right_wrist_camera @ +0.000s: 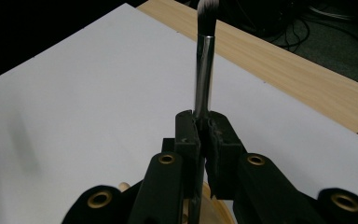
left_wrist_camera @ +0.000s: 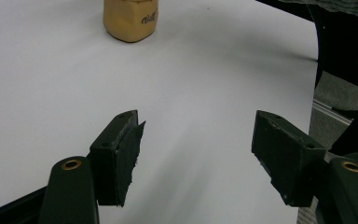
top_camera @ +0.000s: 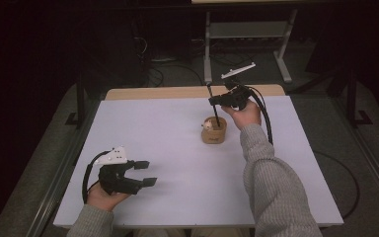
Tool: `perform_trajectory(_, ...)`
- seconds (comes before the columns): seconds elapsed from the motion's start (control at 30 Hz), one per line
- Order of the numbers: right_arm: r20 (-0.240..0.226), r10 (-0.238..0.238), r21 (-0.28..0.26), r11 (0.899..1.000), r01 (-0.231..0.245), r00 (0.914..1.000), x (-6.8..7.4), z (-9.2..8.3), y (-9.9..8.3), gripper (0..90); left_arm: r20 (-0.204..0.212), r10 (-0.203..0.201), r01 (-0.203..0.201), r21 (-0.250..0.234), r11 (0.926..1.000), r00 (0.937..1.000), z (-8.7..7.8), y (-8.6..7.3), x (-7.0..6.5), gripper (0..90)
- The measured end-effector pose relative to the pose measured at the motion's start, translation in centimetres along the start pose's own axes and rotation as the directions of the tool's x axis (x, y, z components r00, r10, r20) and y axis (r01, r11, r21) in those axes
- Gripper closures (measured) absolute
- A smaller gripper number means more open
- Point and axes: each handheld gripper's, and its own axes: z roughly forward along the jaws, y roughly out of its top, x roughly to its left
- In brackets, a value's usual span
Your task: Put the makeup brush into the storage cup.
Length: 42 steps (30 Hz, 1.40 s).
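A thin makeup brush (top_camera: 213, 106) with a dark handle and a pale bristle tip (right_wrist_camera: 208, 6) stands nearly upright, its lower end inside a round tan wooden holder (top_camera: 213, 131) in the middle of the white table. My right gripper (top_camera: 215, 100) is shut on the brush handle (right_wrist_camera: 204, 70) just above the holder. My left gripper (top_camera: 146, 173) rests at the table's front left, open, with nothing between its jaws (left_wrist_camera: 193, 154). The holder (left_wrist_camera: 130, 21) sits far ahead of it.
The white table top (top_camera: 177, 163) ends in a bare wooden strip (top_camera: 177, 92) along its far edge. Cables and a metal stand (top_camera: 246, 34) lie on the dark floor behind. A grey-sleeved forearm (top_camera: 271, 187) crosses the table's right side.
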Motion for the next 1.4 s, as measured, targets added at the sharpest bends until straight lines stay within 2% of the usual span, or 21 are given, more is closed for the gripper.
perform_trajectory(0.3, 0.001, 0.025, -0.019, 1.000, -0.025, 0.9997, -0.5, -0.3, -0.9, 83.1, 0.013, -0.008, 0.008, 0.007, 1.0000, 0.9999, 0.4, 0.0, 0.0, 31.4)
perform_trajectory(0.47, 0.002, 0.027, -0.023, 0.999, -0.027, 0.9996, -0.7, -0.1, -1.6, 83.0, 0.015, -0.008, 0.008, 0.007, 0.9999, 0.9999, 0.4, 0.0, 0.0, 31.3)
perform_trajectory(0.53, -0.008, 0.042, -0.032, 0.999, -0.042, 0.9991, -0.8, 0.0, -1.9, 83.0, 0.020, -0.009, 0.009, 0.006, 0.9999, 0.9998, 0.5, -0.1, 0.1, 31.3)
perform_trajectory(0.7, 0.004, 0.037, -0.031, 0.999, -0.037, 0.9993, -0.9, 0.1, -2.2, 83.0, 0.020, -0.011, 0.011, 0.008, 0.9999, 0.9997, 0.6, 0.0, 0.2, 31.0)
perform_trajectory(0.97, 0.002, 0.066, -0.039, 0.997, -0.066, 0.9978, -1.3, 0.5, -3.4, 82.8, 0.025, -0.010, 0.009, 0.003, 0.9999, 0.9996, 0.6, 0.0, 0.1, 30.7)
perform_trajectory(1.17, -0.004, 0.062, -0.045, 0.997, -0.063, 0.9980, -1.3, 0.6, -3.9, 82.5, 0.021, -0.022, 0.022, -0.001, 0.9998, 0.9995, 0.4, -0.1, 0.3, 30.4)
perform_trajectory(1.4, 0.002, 0.058, -0.049, 0.997, -0.058, 0.9983, -1.2, 0.6, -4.2, 82.1, 0.025, -0.019, 0.018, 0.003, 0.9998, 0.9995, 0.6, 0.0, 0.4, 30.5)
